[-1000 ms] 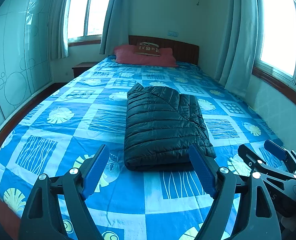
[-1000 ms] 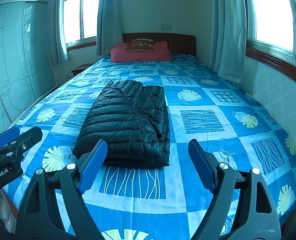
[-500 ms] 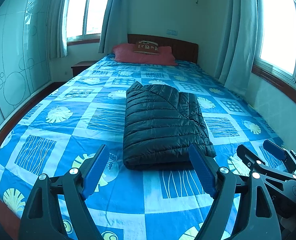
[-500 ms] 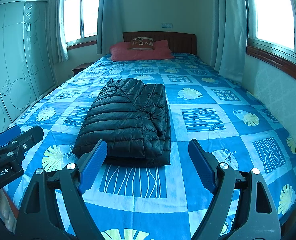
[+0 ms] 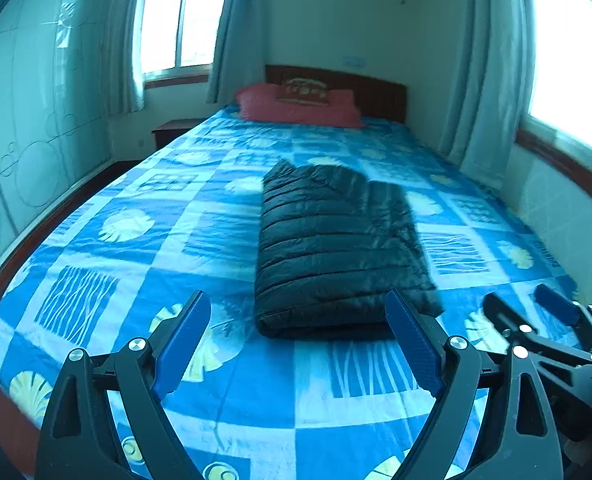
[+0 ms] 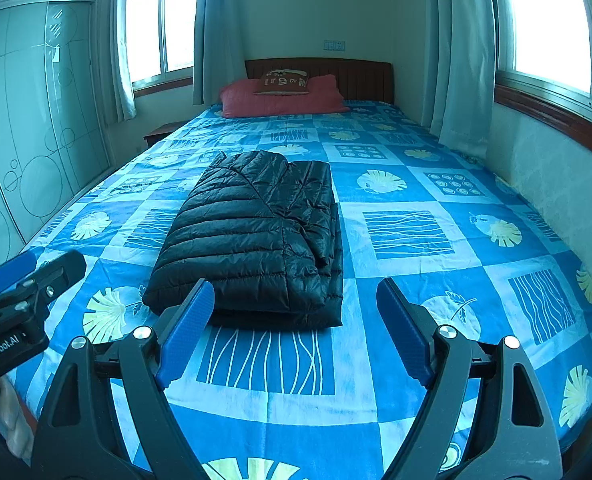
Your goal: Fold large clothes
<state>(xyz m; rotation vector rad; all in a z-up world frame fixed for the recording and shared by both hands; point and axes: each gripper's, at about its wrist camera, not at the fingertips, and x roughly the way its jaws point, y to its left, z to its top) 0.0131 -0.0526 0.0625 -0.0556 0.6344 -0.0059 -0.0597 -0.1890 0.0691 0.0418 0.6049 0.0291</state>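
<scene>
A black quilted puffer jacket (image 5: 336, 248) lies folded into a rectangle on the blue patterned bedspread (image 5: 155, 240); it also shows in the right wrist view (image 6: 255, 236). My left gripper (image 5: 298, 336) is open and empty, held above the bed's near end, short of the jacket's near edge. My right gripper (image 6: 293, 326) is open and empty, also short of the jacket. The right gripper shows at the right edge of the left wrist view (image 5: 536, 320), and the left gripper at the left edge of the right wrist view (image 6: 27, 276).
A red pillow (image 6: 279, 98) and wooden headboard (image 6: 360, 76) are at the far end. A wardrobe (image 6: 27, 140) stands left, a nightstand (image 6: 159, 134) beside the bed. Curtained windows and a wall (image 6: 536, 168) bound the right side.
Both grippers have pulled back slightly and tilted; the jacket sits a little farther off in both views. The jacket has not moved on the bed. Both grippers stay open.
</scene>
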